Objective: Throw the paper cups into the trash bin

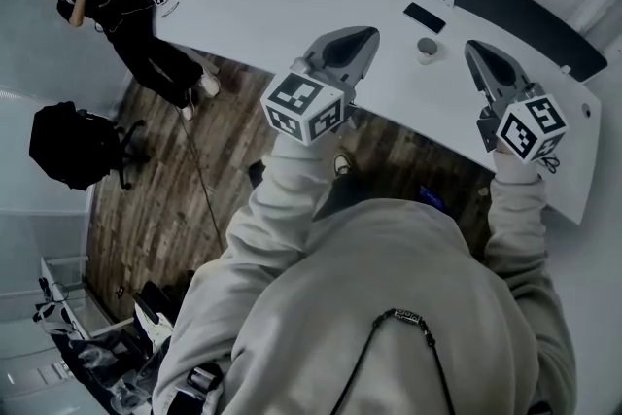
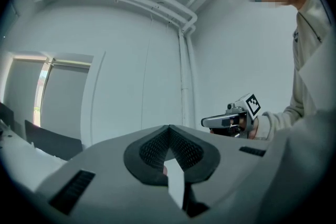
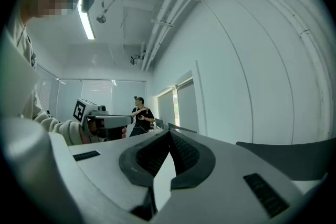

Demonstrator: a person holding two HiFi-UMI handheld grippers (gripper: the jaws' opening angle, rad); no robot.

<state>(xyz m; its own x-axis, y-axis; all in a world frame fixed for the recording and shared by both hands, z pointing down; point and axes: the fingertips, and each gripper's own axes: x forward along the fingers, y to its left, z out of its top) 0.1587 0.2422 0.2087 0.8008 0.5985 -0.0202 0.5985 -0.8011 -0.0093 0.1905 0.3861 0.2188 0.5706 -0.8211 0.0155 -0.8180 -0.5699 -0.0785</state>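
Both pairs of jaws are together and empty: left tool, right tool. Paper cup stands on the surface, at three o'clock from the left tool.

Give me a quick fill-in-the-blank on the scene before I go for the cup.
1. The paper cup stands on the white ____.
2. The left gripper and the right gripper both have their jaws ____, holding nothing.
3. The other person, standing at upper left in the head view, wears ____ clothes.
Missing words: table; shut; black.
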